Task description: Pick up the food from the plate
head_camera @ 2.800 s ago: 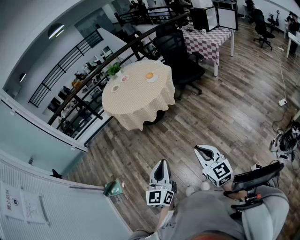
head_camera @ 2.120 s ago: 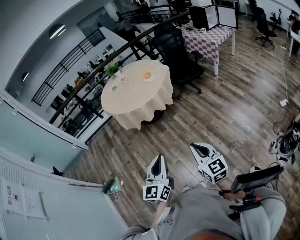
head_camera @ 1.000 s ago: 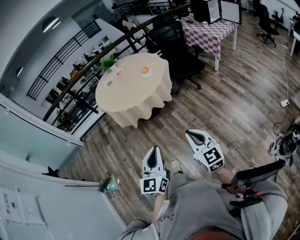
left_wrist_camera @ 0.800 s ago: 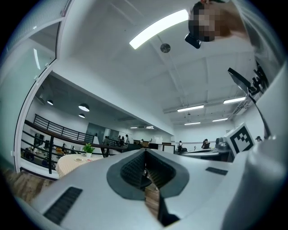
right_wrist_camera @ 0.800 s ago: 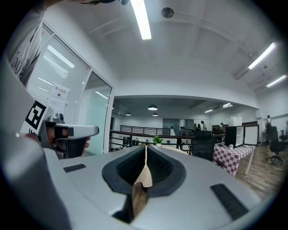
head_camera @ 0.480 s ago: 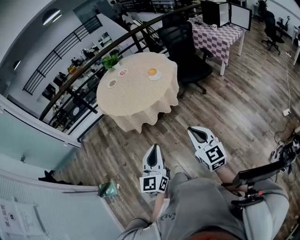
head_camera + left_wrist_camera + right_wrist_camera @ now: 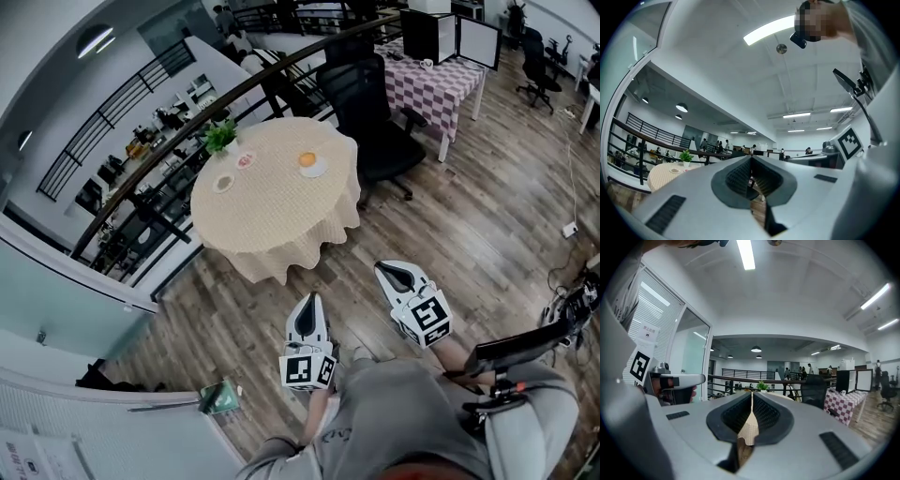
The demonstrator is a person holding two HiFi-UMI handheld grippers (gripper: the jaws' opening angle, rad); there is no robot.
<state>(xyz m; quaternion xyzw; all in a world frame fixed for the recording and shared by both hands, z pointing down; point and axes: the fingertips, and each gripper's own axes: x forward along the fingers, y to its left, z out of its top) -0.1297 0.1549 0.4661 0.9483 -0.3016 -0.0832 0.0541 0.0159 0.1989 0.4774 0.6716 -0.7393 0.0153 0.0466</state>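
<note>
An orange piece of food (image 7: 307, 159) lies on a white plate (image 7: 316, 170) at the far right side of a round table with a cream cloth (image 7: 267, 211). Both grippers are held low in front of the person, a few steps short of the table. My left gripper (image 7: 310, 303) is shut and holds nothing; in its own view the left gripper (image 7: 751, 159) points past the table (image 7: 661, 176). My right gripper (image 7: 387, 271) is shut and empty too, and the right gripper (image 7: 752, 397) points at the table, whose cloth (image 7: 749, 430) shows behind its jaws.
Two small dishes (image 7: 246, 159) and a potted plant (image 7: 220, 137) stand at the table's far side. A black office chair (image 7: 370, 94) and a checkered table (image 7: 445, 75) are to the right of it, a dark railing (image 7: 178, 136) behind. Cables (image 7: 567, 300) lie at right, a green object (image 7: 223, 398) at left.
The person has walked forward: the table sits nearer and lower in the head view. Both grippers came along with the person, still shut and side by side.
</note>
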